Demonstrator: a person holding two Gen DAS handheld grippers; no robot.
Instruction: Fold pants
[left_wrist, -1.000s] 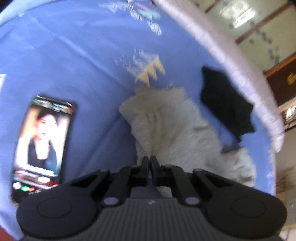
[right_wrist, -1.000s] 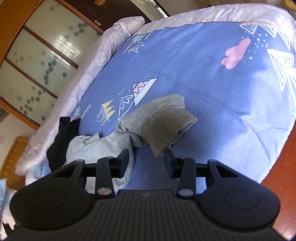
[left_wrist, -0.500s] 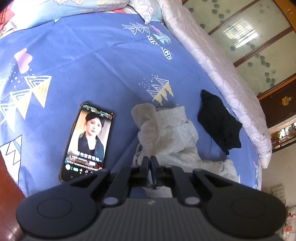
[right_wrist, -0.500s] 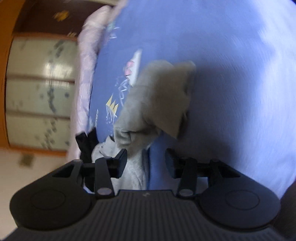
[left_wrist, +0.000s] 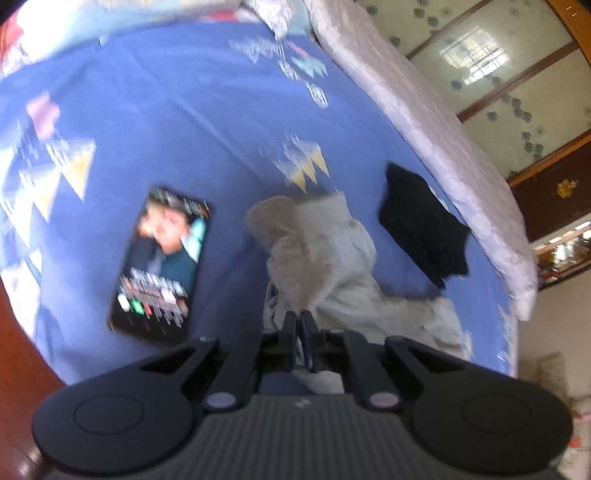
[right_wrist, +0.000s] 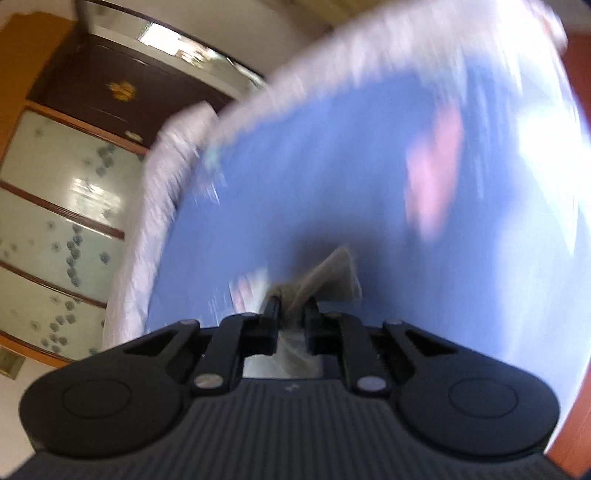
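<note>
The grey pants (left_wrist: 325, 258) lie crumpled on the blue bedsheet (left_wrist: 166, 122), just ahead of my left gripper (left_wrist: 298, 325). The left gripper's fingers are pressed together; whether any fabric is caught between them I cannot tell. In the right wrist view, which is blurred, my right gripper (right_wrist: 292, 314) has its fingers closed in on a fold of the grey pants (right_wrist: 332, 273), which sticks up between and beyond the fingertips above the blue sheet (right_wrist: 332, 166).
A phone (left_wrist: 162, 266) with a lit screen lies on the sheet left of the pants. A black garment (left_wrist: 421, 225) lies to the right, near the pale quilted bed edge (left_wrist: 424, 122). Wooden floor shows at lower left (left_wrist: 18, 350). Glass wardrobe doors (right_wrist: 55, 229) stand beyond the bed.
My right gripper has closed from wide open onto a fold of the grey pants and swung sharply. The left gripper stays shut and has shifted only slightly.
</note>
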